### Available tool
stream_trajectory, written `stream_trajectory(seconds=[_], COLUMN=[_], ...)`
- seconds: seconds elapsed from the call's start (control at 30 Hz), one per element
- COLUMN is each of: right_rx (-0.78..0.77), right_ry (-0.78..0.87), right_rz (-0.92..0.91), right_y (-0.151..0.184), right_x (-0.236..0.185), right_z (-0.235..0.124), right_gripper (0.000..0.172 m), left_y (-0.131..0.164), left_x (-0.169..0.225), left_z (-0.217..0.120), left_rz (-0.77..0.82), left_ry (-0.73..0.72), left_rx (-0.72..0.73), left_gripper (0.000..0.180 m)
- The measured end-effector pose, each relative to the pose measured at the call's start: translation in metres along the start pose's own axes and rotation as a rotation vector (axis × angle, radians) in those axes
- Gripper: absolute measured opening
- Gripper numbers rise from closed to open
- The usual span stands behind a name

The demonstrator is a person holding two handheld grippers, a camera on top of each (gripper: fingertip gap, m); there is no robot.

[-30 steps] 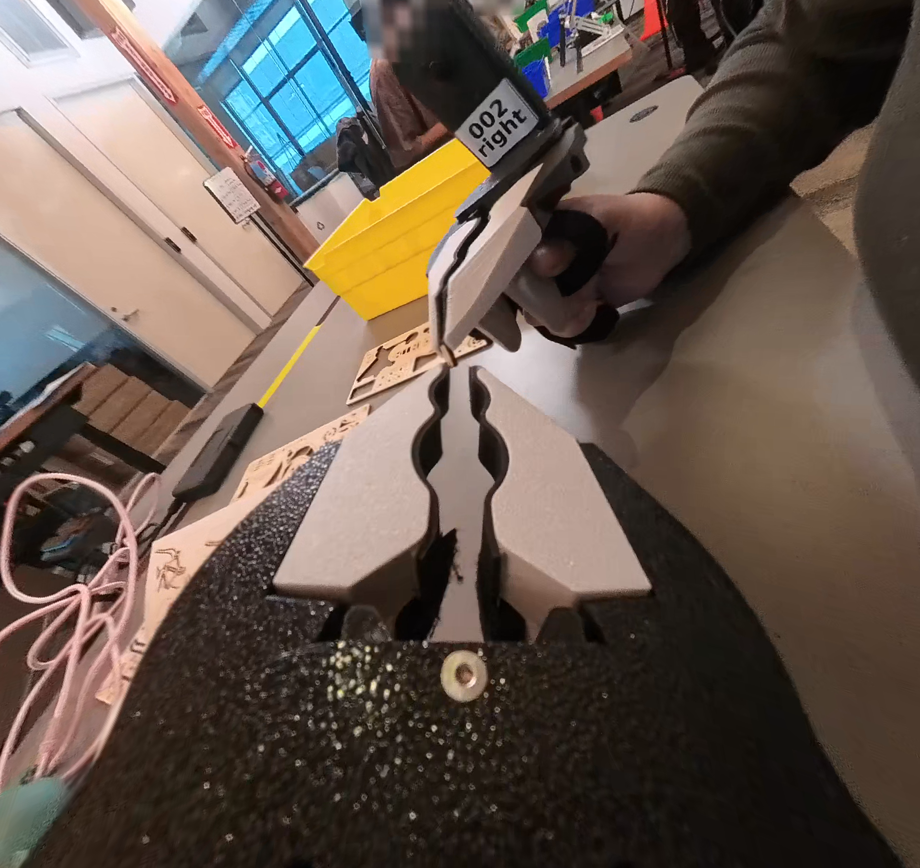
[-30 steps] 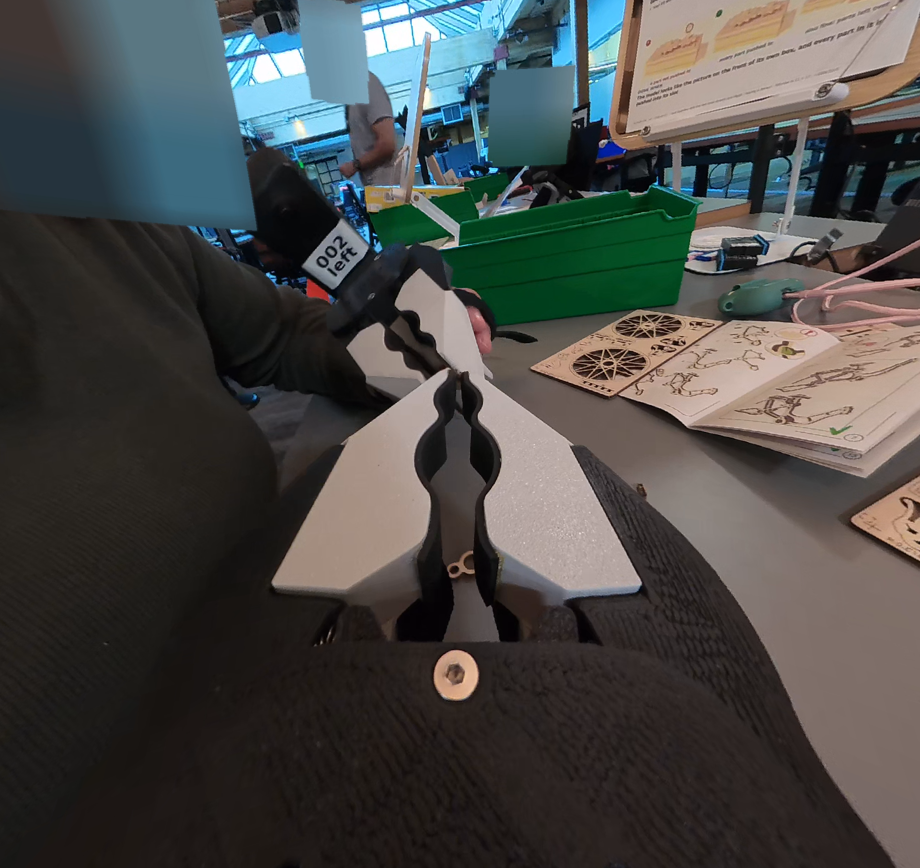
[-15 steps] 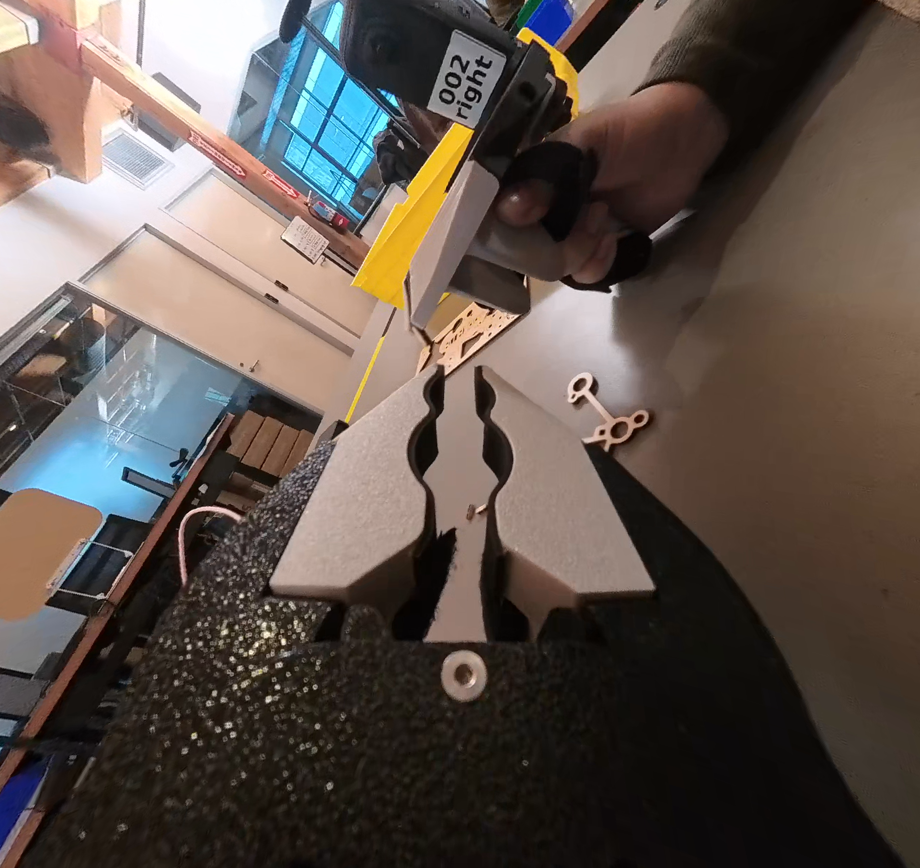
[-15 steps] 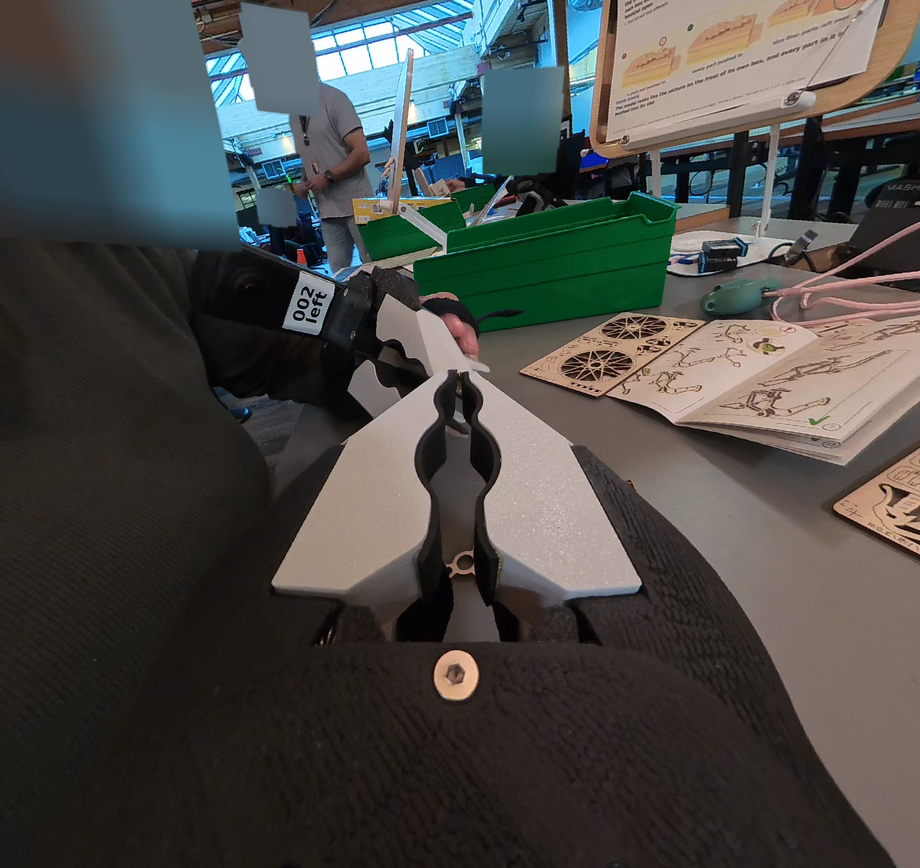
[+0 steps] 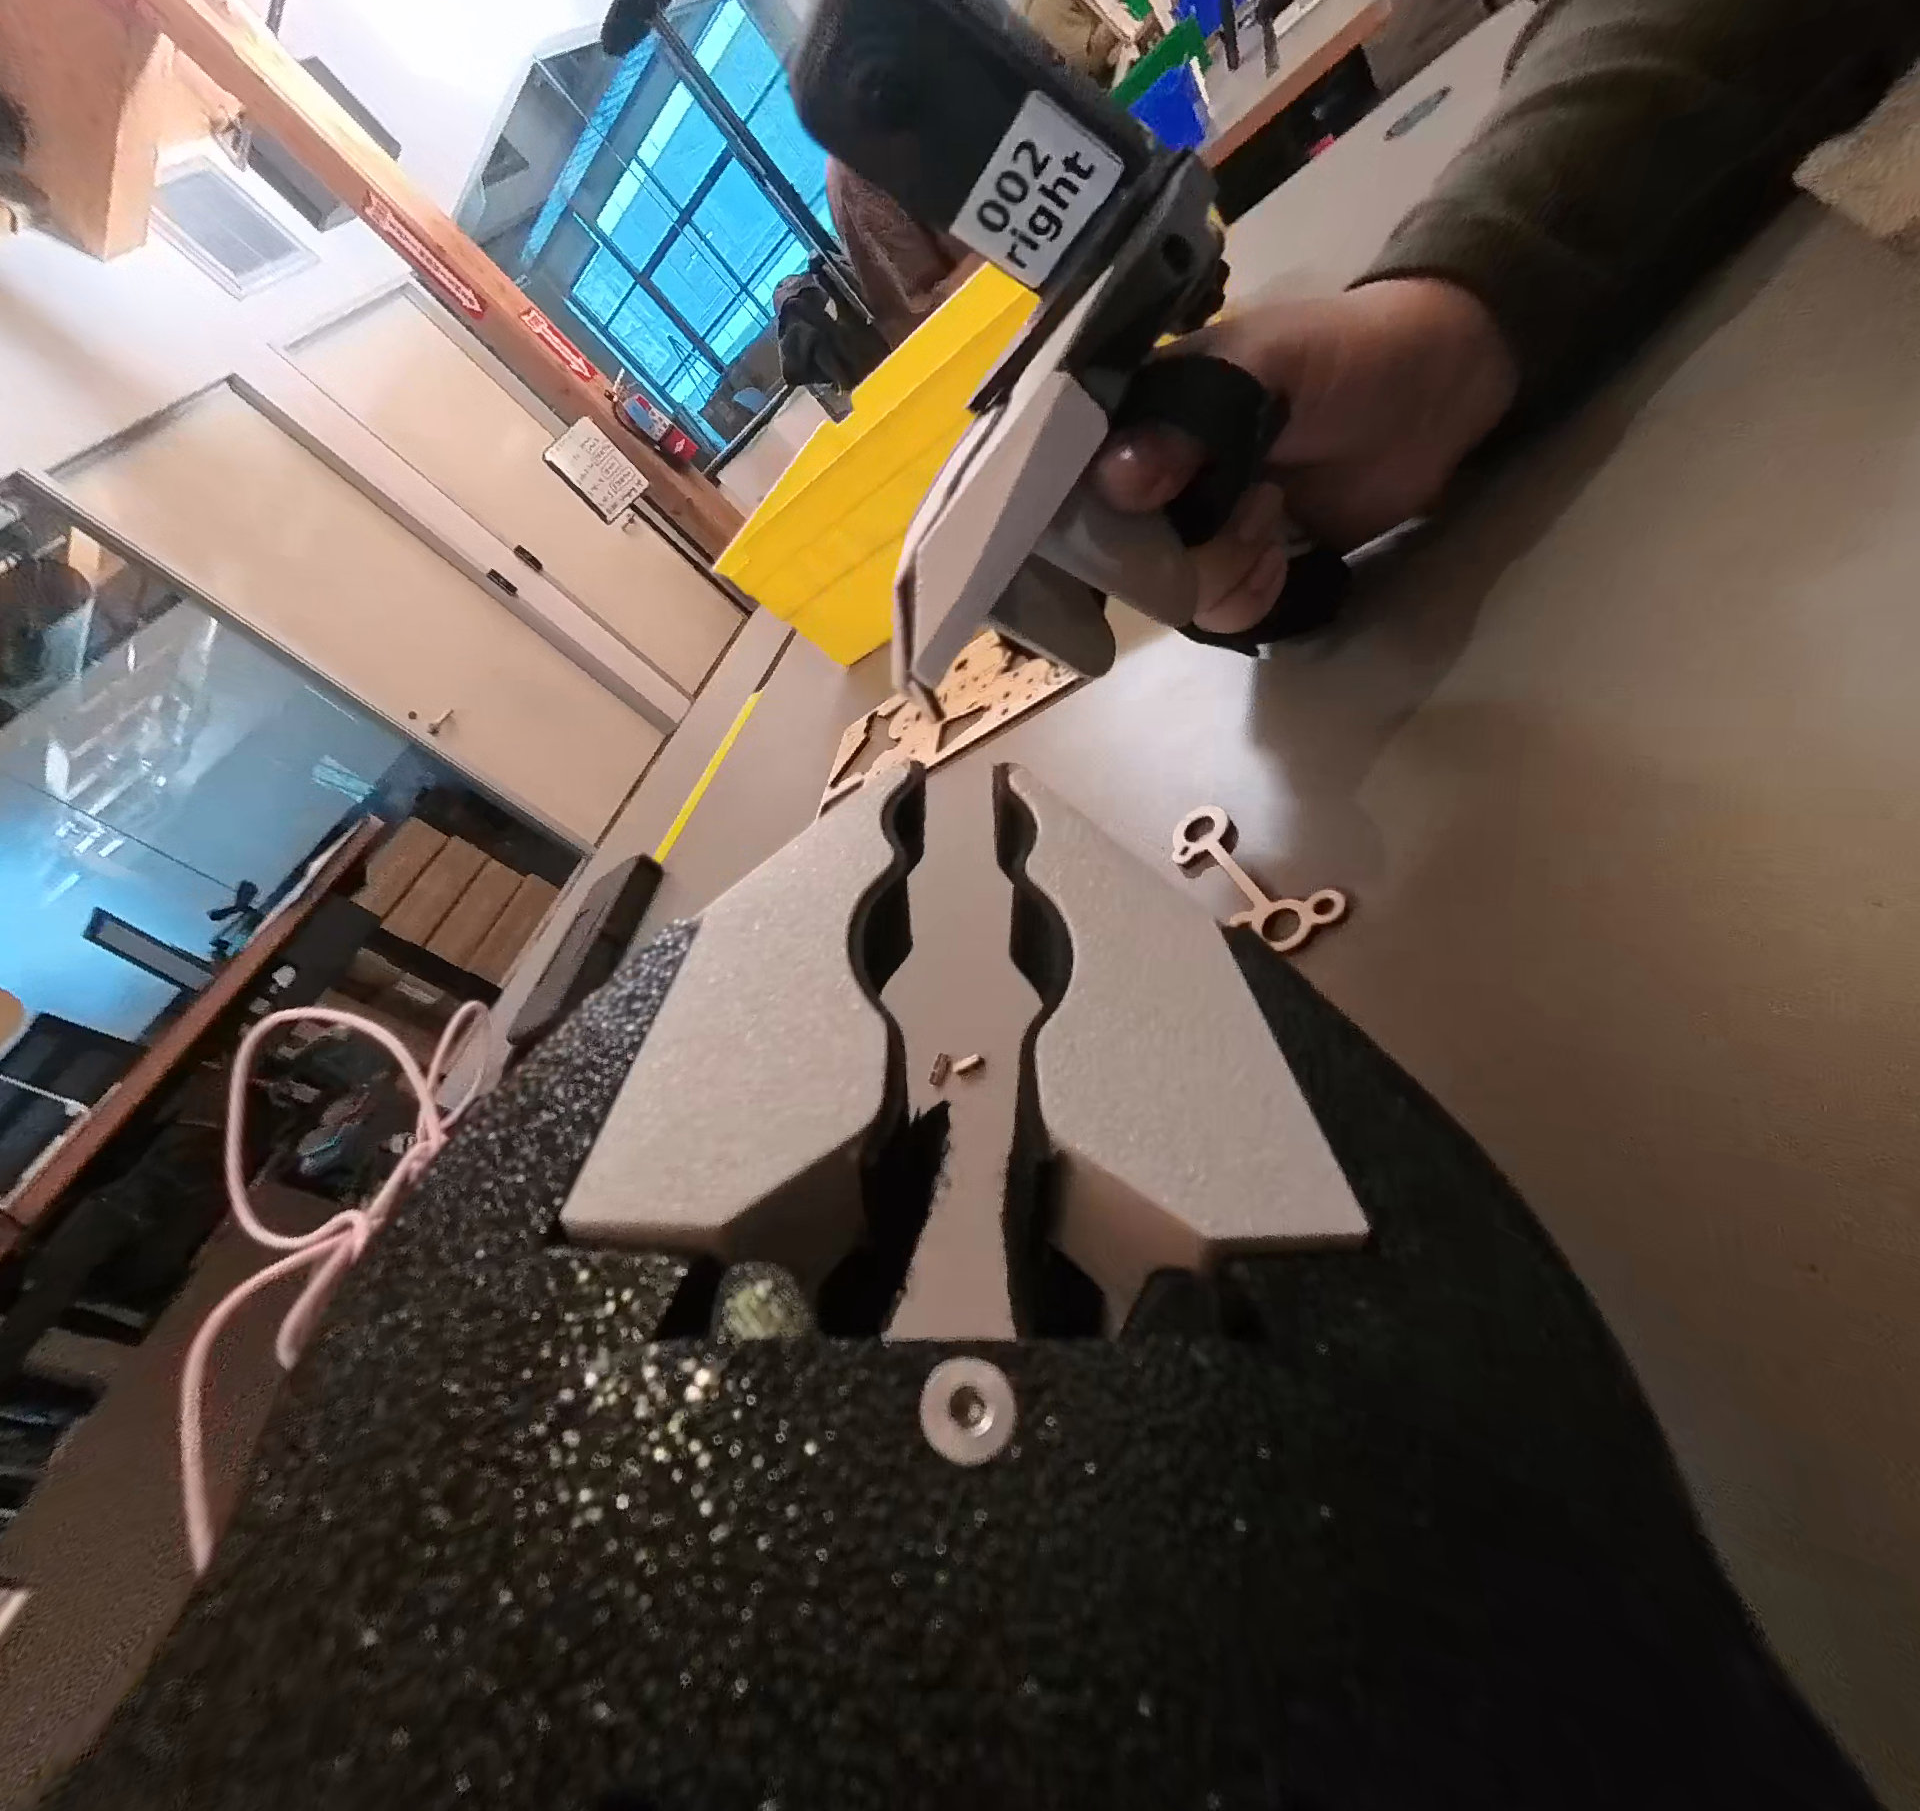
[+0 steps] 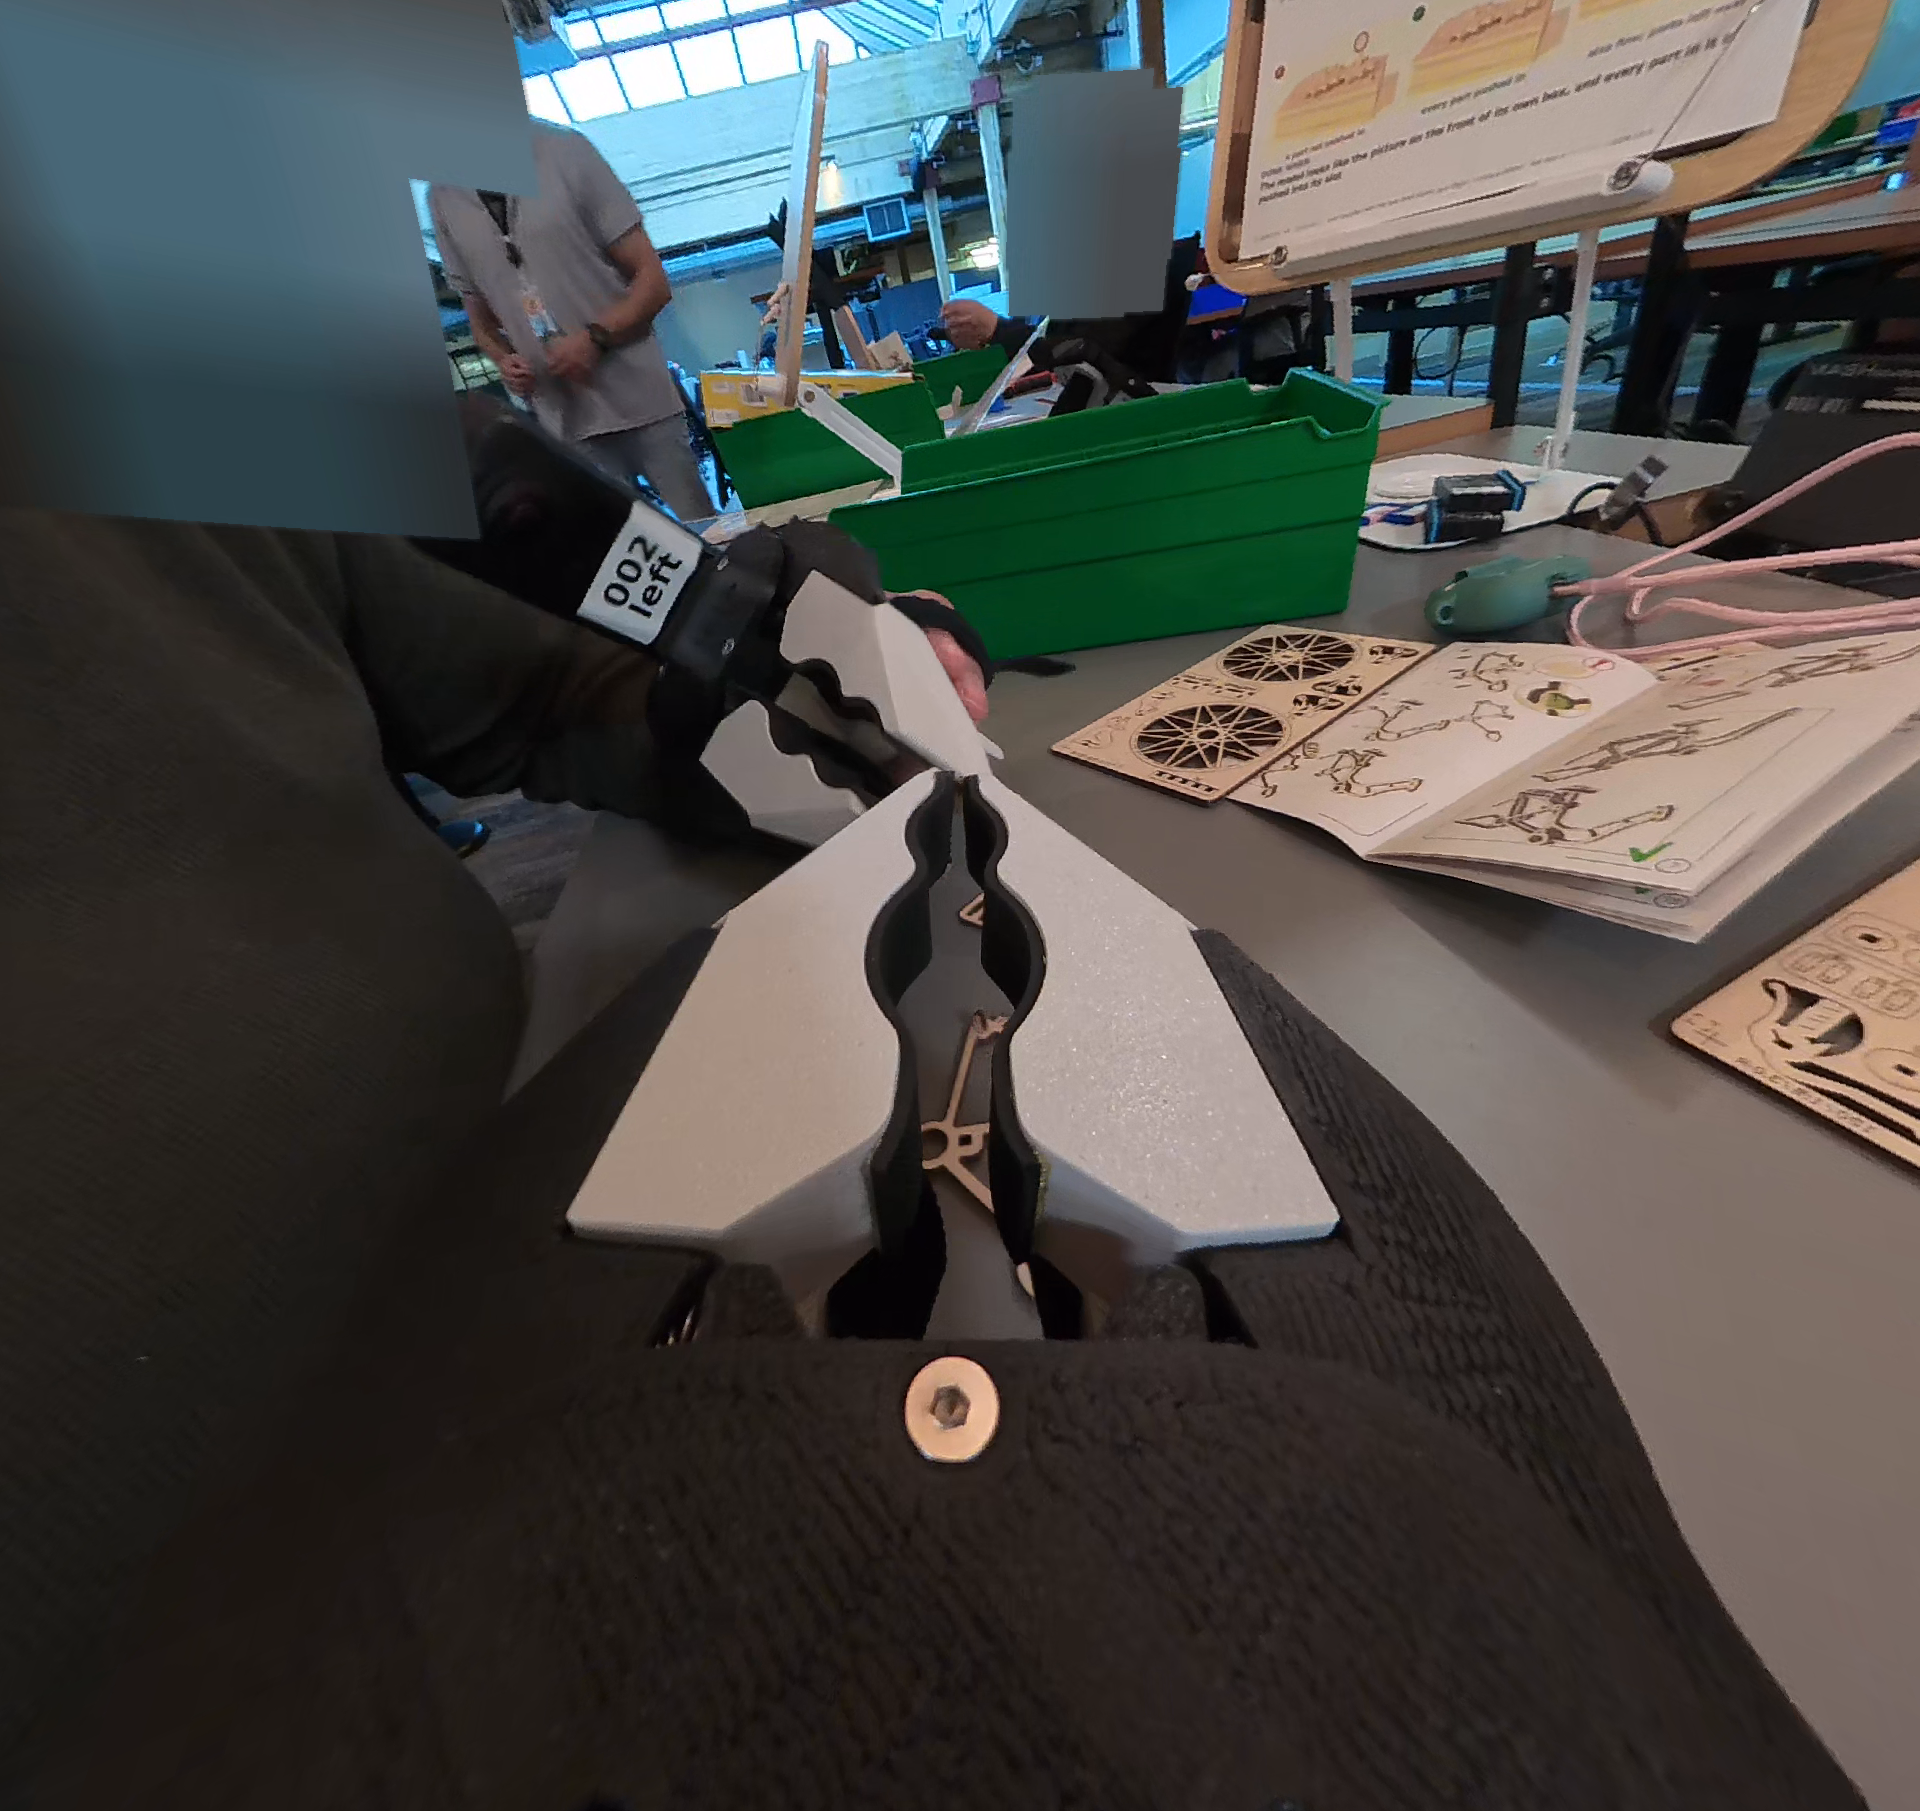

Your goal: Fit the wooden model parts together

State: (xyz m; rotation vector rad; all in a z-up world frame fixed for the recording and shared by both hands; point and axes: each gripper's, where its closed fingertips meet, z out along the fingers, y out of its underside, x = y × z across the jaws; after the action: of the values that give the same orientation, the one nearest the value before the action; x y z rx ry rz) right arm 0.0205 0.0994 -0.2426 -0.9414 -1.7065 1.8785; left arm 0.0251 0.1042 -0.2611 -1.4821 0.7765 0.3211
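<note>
In the left wrist view my left gripper (image 5: pixel 956 787) is open, with only bare grey table (image 5: pixel 1558 826) between its fingers. A small flat wooden part with ring ends (image 5: pixel 1257 891) lies on the table just right of them. Two tiny pegs (image 5: pixel 956 1065) lie on the table, seen through the gap. My right gripper (image 5: pixel 920 693) hangs shut just beyond, over a cut wooden sheet (image 5: pixel 966 712). In the right wrist view my right gripper (image 6: pixel 956 787) has its tips together above a thin wooden part (image 6: pixel 961 1096) on the table. The left gripper's fingers (image 6: pixel 904 670) stand spread right ahead of it.
A yellow bin (image 5: pixel 862 535) and a black device (image 5: pixel 582 940) lie beyond the left gripper. A green bin (image 6: pixel 1122 514), a wheel sheet (image 6: pixel 1236 712), an open booklet (image 6: pixel 1558 764), another wooden sheet (image 6: pixel 1818 1034), a teal object (image 6: pixel 1507 592) and a pink cable (image 6: pixel 1714 577) are to the right.
My left gripper has rolled and shifted, so the small wooden part and the pegs have come into its view. Its fingers stand slightly wider. My right gripper stays shut and has shifted a little.
</note>
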Motion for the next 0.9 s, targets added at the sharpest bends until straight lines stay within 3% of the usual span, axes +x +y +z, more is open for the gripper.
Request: stream_trajectory(seconds=[0.23,0.37,0.6,0.9], right_rx=[-0.017,0.002,0.024,0.045], right_ry=[-0.003,0.004,0.040,0.043], right_rz=[-0.011,0.025,0.032,0.064], right_y=[0.003,0.000,-0.003,-0.005], right_x=[-0.002,-0.001,-0.002,-0.002], right_z=[-0.001,0.002,0.004,0.008], right_gripper=[0.000,0.000,0.000,0.000], left_y=[-0.004,0.003,-0.005,-0.008], left_x=[-0.004,-0.015,-0.009,-0.011], left_z=[-0.001,0.000,0.002,0.002], left_rz=[-0.139,-0.084,0.030,0.015], left_ry=[0.017,-0.061,-0.066,-0.080], left_rx=[0.037,-0.025,-0.017,-0.021], left_gripper=[0.013,0.014,0.013,0.002])
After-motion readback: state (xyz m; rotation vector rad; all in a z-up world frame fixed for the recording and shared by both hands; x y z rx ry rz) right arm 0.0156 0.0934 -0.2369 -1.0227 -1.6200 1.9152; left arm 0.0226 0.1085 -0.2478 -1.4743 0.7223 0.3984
